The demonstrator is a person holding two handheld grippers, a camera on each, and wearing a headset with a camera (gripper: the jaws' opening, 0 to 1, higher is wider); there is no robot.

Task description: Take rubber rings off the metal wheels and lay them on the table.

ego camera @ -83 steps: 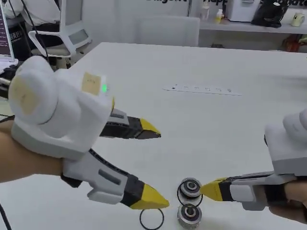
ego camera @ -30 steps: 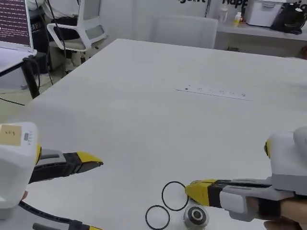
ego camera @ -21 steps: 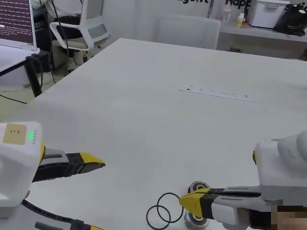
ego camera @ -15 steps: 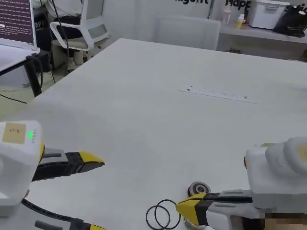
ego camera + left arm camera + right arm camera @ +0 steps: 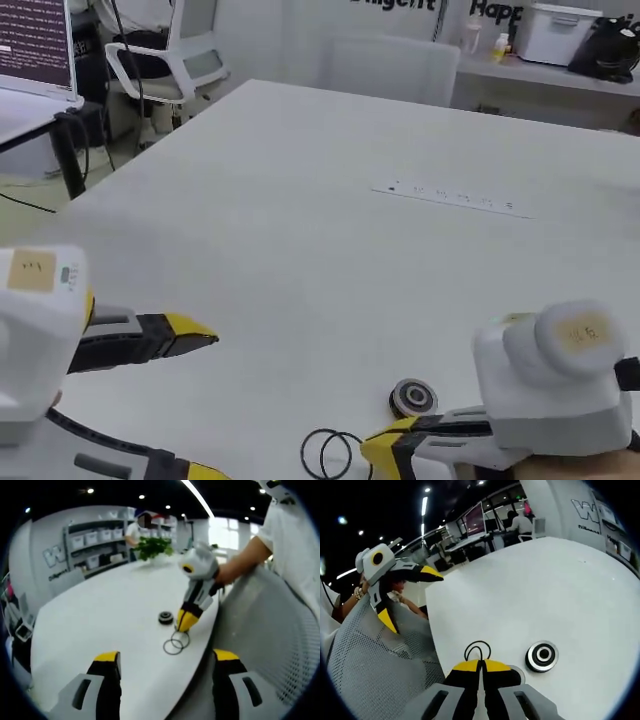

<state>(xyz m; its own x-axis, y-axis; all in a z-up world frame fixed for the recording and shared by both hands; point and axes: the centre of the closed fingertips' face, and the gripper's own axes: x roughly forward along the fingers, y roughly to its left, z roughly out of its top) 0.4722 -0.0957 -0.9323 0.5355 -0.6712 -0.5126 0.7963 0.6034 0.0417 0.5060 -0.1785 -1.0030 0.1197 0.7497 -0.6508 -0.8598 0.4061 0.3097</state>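
Two thin black rubber rings (image 5: 328, 453) overlapping flat on white table (image 5: 330, 220), just beside small silver metal wheel (image 5: 413, 397). Judged light, limp, stretchy; best nipped across the band. Right gripper (image 5: 481, 664) closed, seemingly pinching one ring. Left gripper (image 5: 165, 656) wide open, empty.

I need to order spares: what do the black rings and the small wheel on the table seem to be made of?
Rubber rings: thin, matt black loops lying flat without any shine, so probably rubber.
Metal wheel: looks like bare metal, with a silvery outer rim that has a soft sheen and a bright hub. The dark band between rim and hub could be rubber or plastic; I cannot tell which.
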